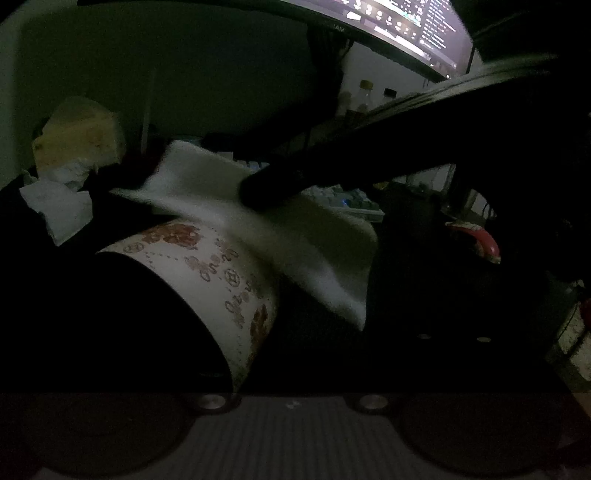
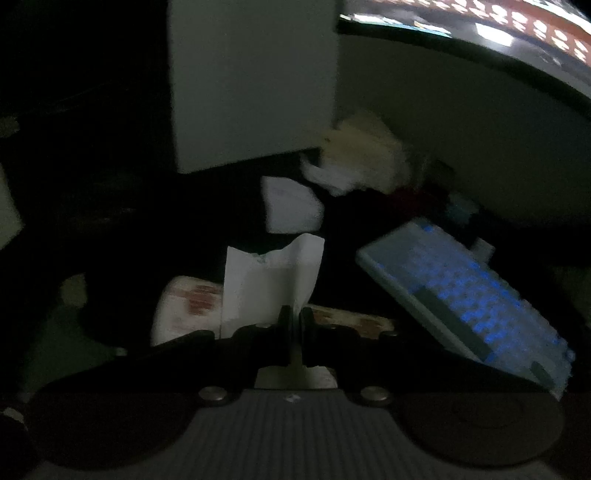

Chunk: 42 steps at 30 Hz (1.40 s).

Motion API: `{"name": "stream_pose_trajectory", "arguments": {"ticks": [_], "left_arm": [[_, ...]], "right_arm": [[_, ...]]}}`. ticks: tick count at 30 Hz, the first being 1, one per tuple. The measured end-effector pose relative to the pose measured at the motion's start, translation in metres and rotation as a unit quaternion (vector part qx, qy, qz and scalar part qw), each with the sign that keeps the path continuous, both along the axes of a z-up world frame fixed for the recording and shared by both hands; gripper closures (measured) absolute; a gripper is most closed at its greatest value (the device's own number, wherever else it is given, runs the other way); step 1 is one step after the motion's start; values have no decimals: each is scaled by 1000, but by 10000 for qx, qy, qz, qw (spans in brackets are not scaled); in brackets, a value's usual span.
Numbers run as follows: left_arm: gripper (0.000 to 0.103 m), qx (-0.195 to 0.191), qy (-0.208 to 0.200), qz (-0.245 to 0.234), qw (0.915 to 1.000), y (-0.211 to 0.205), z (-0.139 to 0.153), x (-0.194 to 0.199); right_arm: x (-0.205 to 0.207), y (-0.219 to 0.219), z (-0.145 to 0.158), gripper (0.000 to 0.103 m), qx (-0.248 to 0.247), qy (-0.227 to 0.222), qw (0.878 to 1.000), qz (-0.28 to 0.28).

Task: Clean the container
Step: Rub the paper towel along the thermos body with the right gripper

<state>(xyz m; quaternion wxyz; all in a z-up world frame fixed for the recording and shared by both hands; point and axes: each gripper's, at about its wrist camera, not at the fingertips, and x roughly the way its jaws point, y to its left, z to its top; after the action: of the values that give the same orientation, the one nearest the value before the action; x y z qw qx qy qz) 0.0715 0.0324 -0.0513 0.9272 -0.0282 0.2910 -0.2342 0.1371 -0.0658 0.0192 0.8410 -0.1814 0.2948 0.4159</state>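
The scene is very dark. In the left wrist view a white container (image 1: 218, 273) with a red flower print fills the lower left, tilted, close to the camera. My left gripper's own fingers are lost in the dark, so its grip is unclear. A white tissue (image 1: 295, 236) lies over the container's rim, pressed by my right gripper's dark finger (image 1: 266, 188). In the right wrist view my right gripper (image 2: 294, 325) is shut on the white tissue (image 2: 269, 280), just above the flowered container (image 2: 184, 306).
A lit keyboard (image 2: 465, 291) lies right of the container. A monitor (image 1: 399, 26) hangs above at the back. Crumpled paper and a yellowish bag (image 1: 77, 140) sit at the back left, with bottles (image 1: 364, 96) behind. A pale box (image 2: 255, 81) stands behind.
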Motion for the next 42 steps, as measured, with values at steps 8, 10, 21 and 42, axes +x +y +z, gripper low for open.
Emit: {"name": "stream_pose_trajectory", "arguments": {"ticks": [8, 10, 21, 42], "left_arm": [[13, -12, -6, -36, 10000, 4, -2, 2], [13, -14, -14, -91, 10000, 15, -7, 11], [82, 304, -180, 198, 9992, 16, -8, 6], [55, -140, -221, -432, 9987, 31, -12, -40]], "right_arm": [[7, -9, -6, 97, 24, -168, 9995, -268], [16, -16, -8, 97, 40, -181, 9986, -496], [-15, -2, -4, 97, 351, -90, 9993, 131], [-24, -29, -6, 96, 685, 21, 9976, 65]]}}
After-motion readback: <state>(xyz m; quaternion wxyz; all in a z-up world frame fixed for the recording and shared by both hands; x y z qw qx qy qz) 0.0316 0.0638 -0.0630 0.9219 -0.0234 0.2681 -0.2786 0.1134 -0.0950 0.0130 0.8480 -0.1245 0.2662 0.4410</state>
